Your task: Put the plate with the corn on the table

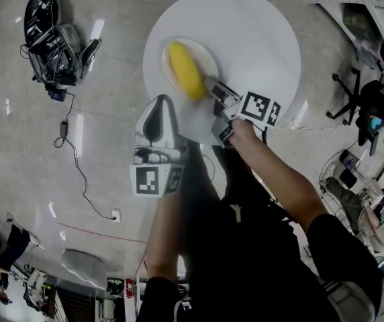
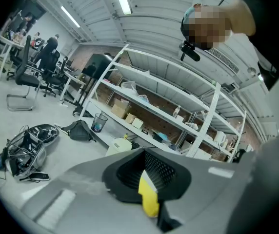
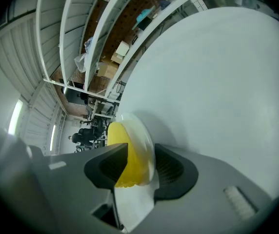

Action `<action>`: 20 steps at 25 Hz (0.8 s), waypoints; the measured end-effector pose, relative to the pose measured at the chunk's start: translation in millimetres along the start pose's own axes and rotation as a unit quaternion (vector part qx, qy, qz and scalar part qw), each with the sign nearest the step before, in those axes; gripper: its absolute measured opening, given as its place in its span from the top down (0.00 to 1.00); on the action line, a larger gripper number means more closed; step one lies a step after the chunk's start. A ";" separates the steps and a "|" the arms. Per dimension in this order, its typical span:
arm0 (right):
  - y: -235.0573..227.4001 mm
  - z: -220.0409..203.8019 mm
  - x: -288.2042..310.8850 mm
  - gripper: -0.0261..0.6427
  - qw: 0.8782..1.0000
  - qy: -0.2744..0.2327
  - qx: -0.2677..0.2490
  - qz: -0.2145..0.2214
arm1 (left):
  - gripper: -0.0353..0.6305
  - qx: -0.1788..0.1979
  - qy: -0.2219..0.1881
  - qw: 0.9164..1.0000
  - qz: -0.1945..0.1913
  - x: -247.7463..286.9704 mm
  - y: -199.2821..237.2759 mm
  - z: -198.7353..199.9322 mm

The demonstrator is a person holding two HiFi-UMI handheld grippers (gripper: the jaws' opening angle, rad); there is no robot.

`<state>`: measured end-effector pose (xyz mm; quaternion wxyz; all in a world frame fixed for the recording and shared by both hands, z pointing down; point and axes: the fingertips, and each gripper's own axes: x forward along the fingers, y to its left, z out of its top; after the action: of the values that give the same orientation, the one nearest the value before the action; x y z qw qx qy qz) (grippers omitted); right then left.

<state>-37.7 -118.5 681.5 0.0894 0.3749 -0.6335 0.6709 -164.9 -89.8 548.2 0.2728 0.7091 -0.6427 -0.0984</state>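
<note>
A yellow corn cob (image 1: 185,69) lies on a small white plate (image 1: 207,54), and the plate rests on the round white table (image 1: 259,39). My right gripper (image 1: 213,89) reaches over the plate's near rim. In the right gripper view the plate's rim (image 3: 143,130) and the corn (image 3: 120,152) stand between the jaws of that gripper (image 3: 137,167), whose pads stand apart from them, open. My left gripper (image 1: 157,123) hangs off the table's near-left edge, pointing out at the room. Its jaws (image 2: 147,179) are together, with a small yellow bit showing at the pads.
A black bag of gear (image 1: 48,35) lies on the floor at the far left, with a cable running to a power strip (image 1: 116,215). An office chair (image 1: 363,102) stands to the right. White shelving (image 2: 178,106) lines the wall.
</note>
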 end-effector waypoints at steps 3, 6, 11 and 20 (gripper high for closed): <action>0.2 1.0 -1.1 0.71 1.000 -0.004 -0.020 -0.003 | 0.94 0.000 0.000 1.000 -0.002 -0.3 -1.1 -0.8; -1.3 1.1 -2.4 0.71 1.000 -0.005 -0.027 -0.008 | 0.94 -0.001 0.001 1.000 -0.003 -0.3 -1.5 -1.8; -2.8 4.2 -4.8 0.69 1.000 -0.010 -0.024 -0.011 | 0.94 -0.001 0.002 1.000 -0.005 1.0 -1.5 -1.9; -6.5 4.5 -11.1 0.68 0.998 -0.008 -0.059 -0.028 | 0.94 0.000 -0.001 1.000 -0.008 0.7 -3.2 -1.6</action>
<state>-24.3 -117.5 679.3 0.1247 0.3920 -0.6621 0.6265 -161.3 -89.9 547.9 0.2718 0.7139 -0.6374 -0.1010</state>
